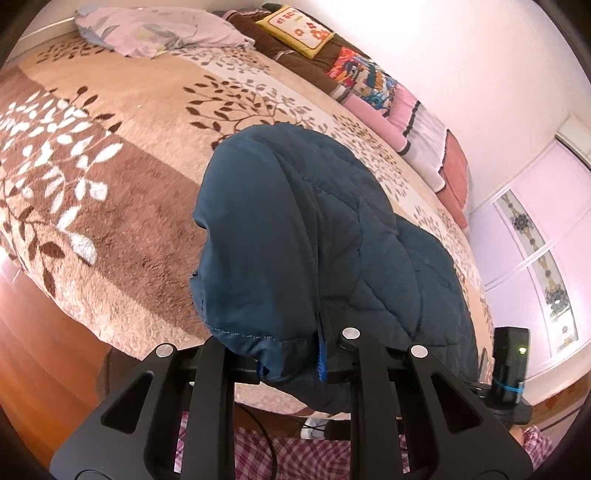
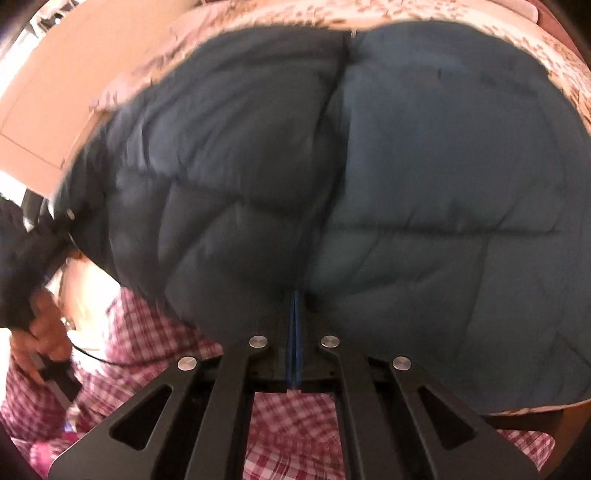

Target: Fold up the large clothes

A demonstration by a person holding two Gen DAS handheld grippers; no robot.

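A dark blue quilted jacket (image 1: 314,236) is lifted over the near edge of the bed. My left gripper (image 1: 291,354) is shut on the jacket's stitched edge, and the fabric drapes over the fingers and hides the tips. In the right wrist view the jacket (image 2: 369,166) fills most of the frame and is blurred. My right gripper (image 2: 294,332) is shut on a fold of it, with the blue pads pressed together on the cloth.
The bed has a beige and brown leaf-patterned blanket (image 1: 110,166). A lilac pillow (image 1: 155,31), a yellow cushion (image 1: 299,29) and folded bedding (image 1: 417,122) lie along the wall. The person's checked trousers (image 2: 288,417) are below both grippers. The wooden floor (image 1: 37,350) shows at the left.
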